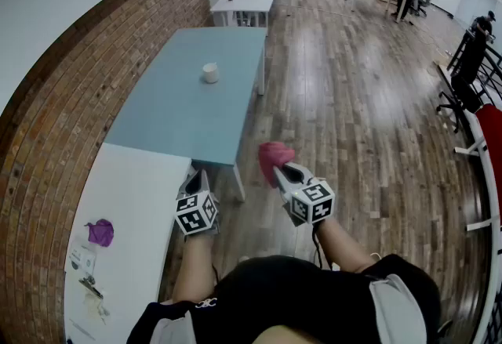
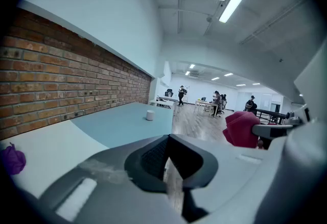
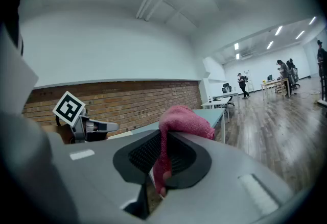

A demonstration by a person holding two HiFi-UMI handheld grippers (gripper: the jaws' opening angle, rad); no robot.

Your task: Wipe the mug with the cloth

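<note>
A small white mug [image 1: 210, 73] stands upright in the middle of the light-blue table [image 1: 165, 111], far ahead of both grippers; the left gripper view has the mug [image 2: 149, 115] small and distant too. My right gripper [image 1: 279, 168] is shut on a pink cloth [image 1: 273, 157], which bunches over its jaws [image 3: 184, 122] and hangs down between them. My left gripper [image 1: 196, 178] is shut with nothing in it, held near the table's near end. The pink cloth [image 2: 242, 128] shows at the right of the left gripper view.
A white table [image 1: 129, 217] sits at my left along the brick wall [image 1: 74, 92], with a purple crumpled thing [image 1: 100, 232] and some papers [image 1: 82, 268] on it. Wooden floor [image 1: 353, 99] spreads to the right. More tables, chairs and people stand far back.
</note>
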